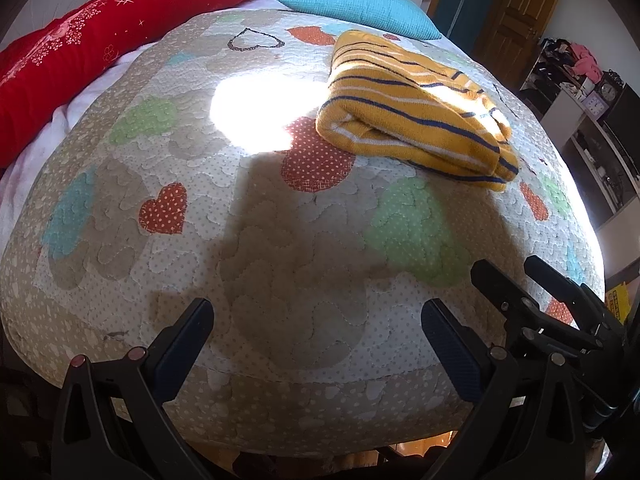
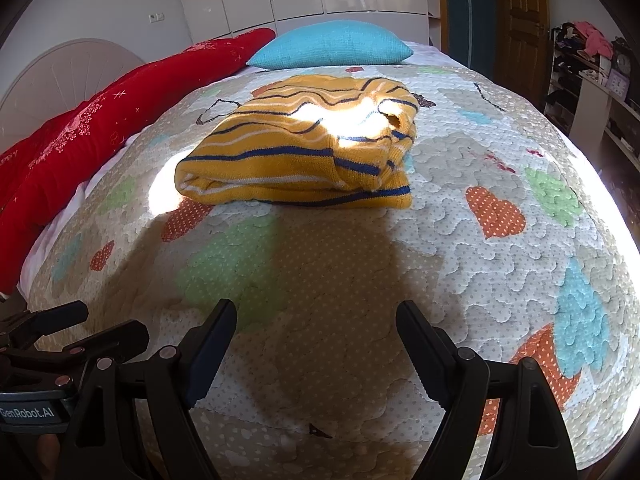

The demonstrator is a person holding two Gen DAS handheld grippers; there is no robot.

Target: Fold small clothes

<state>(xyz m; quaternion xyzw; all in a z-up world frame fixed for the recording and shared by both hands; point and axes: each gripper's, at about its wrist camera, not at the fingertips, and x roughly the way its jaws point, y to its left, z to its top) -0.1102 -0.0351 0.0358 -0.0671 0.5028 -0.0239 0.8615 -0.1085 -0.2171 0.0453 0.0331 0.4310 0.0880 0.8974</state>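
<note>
A yellow knit garment with navy and white stripes [image 1: 416,116] lies folded into a thick rectangle on the quilted bed cover [image 1: 256,240]. In the right wrist view the garment [image 2: 304,152] sits straight ahead in the middle of the bed. My left gripper [image 1: 318,312] is open and empty, hovering over the cover near the bed's front edge, well short of the garment. My right gripper [image 2: 316,316] is open and empty too, also near the front edge. It shows in the left wrist view [image 1: 508,270] at the lower right.
A red blanket [image 1: 100,48] lies along the left side of the bed and a blue pillow [image 1: 360,4] at its head. Shelves with clutter [image 2: 588,64] and a wooden door [image 2: 524,12] stand to the right. A bright sun patch [image 1: 256,108] falls on the cover.
</note>
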